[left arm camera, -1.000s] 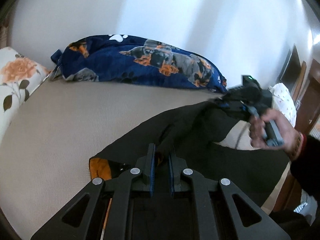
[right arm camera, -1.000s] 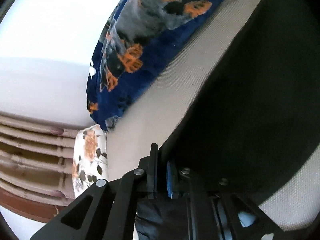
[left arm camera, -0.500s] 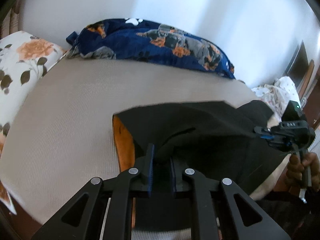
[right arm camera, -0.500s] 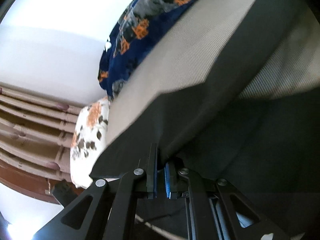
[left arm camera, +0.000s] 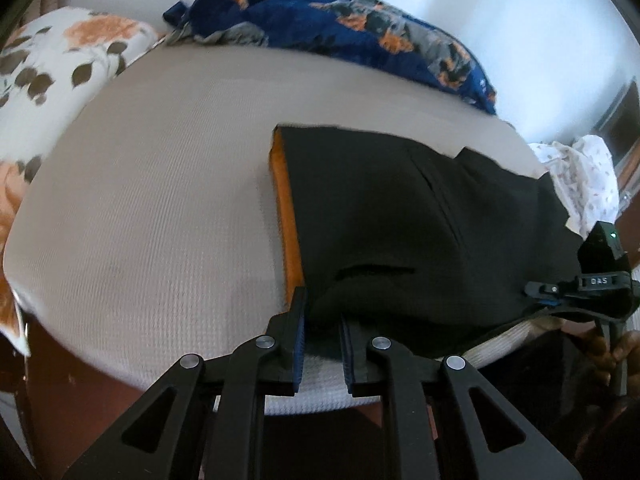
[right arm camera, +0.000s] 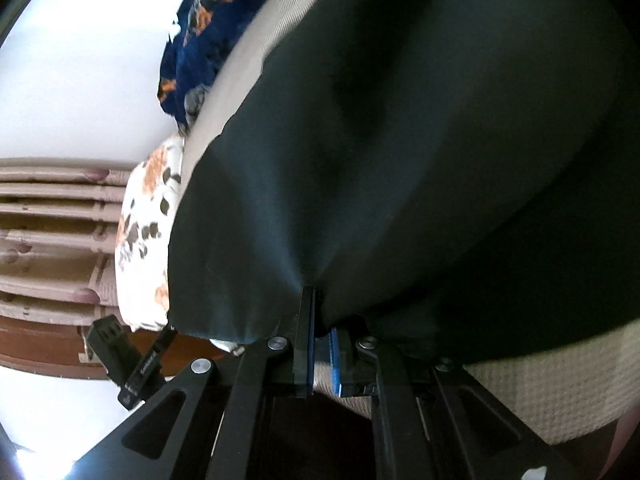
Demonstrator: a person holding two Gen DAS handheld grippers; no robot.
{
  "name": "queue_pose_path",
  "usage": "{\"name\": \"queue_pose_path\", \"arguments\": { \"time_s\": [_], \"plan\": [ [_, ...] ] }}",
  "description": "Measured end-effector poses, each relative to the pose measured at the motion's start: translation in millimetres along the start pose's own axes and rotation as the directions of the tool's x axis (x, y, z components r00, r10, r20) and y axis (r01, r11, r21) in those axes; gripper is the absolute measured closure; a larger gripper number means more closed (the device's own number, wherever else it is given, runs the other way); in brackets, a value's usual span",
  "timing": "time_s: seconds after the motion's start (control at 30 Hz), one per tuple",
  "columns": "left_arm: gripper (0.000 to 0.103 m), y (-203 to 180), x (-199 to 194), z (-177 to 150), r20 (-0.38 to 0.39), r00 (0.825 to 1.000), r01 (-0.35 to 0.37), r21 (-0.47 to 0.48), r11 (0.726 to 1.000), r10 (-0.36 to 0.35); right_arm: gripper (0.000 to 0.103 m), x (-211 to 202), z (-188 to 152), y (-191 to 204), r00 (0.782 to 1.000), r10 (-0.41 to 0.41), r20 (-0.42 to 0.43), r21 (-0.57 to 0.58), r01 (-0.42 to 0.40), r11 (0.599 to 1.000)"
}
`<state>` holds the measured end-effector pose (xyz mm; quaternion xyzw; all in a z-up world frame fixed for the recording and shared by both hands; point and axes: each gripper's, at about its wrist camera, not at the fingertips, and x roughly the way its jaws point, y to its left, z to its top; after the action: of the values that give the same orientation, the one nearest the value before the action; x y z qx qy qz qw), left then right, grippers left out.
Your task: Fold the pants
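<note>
At the bottom centre of the left wrist view I have the left hand-held gripper (left arm camera: 323,336) pinching a bunched hem of the black pants (left arm camera: 420,232) right at the near edge of the bed (left arm camera: 160,208), its fingers only a narrow gap apart with dark cloth wedged between them. In the right wrist view the right hand-held gripper (right arm camera: 323,332) sits at the bottom centre likewise, its blue pads nearly together on a gathered edge of the same pants (right arm camera: 400,140), which fan upward from the grip and fill most of the frame. Both tools tilt downward over the mattress edge, and I can see the right one from the left camera at the lower right, with a person's hand (left arm camera: 612,350) wrapped around its handle below the bed edge. I judge the fold partly done: the pants lie mostly flat across the centre and right of the bed, doubled over so that an orange strip (left arm camera: 286,216), perhaps a lining or underlayer, peeks out along the left side of the black cloth. The edge I hold is not yet laid down and smoothed, and the cloth near my left grip puckers, so at least the release and probably a further fold remain. Farther off, in the upper left, rests a floral pillow (left arm camera: 60,76); along the top, against the white wall, lies a navy blanket with an orange and grey print (left arm camera: 340,40); a white patterned cloth (left arm camera: 580,176) sits at the far right.
</note>
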<state>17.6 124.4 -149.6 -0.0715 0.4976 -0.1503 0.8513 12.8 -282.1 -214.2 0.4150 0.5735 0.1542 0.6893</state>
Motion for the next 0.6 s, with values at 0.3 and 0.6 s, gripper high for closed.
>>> {"name": "queue_pose_path", "arguments": {
  "time_s": [0.3,0.6],
  "plan": [
    [0.087,2,-46,-2,0.155,0.973,-0.173,0.002,0.985,0.170,0.096,-2,-5,-1,0.999,-0.043,-0.003,-0.010,0.043,0.999],
    [0.086,-76,-22,31,0.174,0.984,-0.063,0.219,0.974,0.024,0.093,-3,-5,-5,1.000,0.001,-0.006,0.015,-0.001,1.000]
  ]
}}
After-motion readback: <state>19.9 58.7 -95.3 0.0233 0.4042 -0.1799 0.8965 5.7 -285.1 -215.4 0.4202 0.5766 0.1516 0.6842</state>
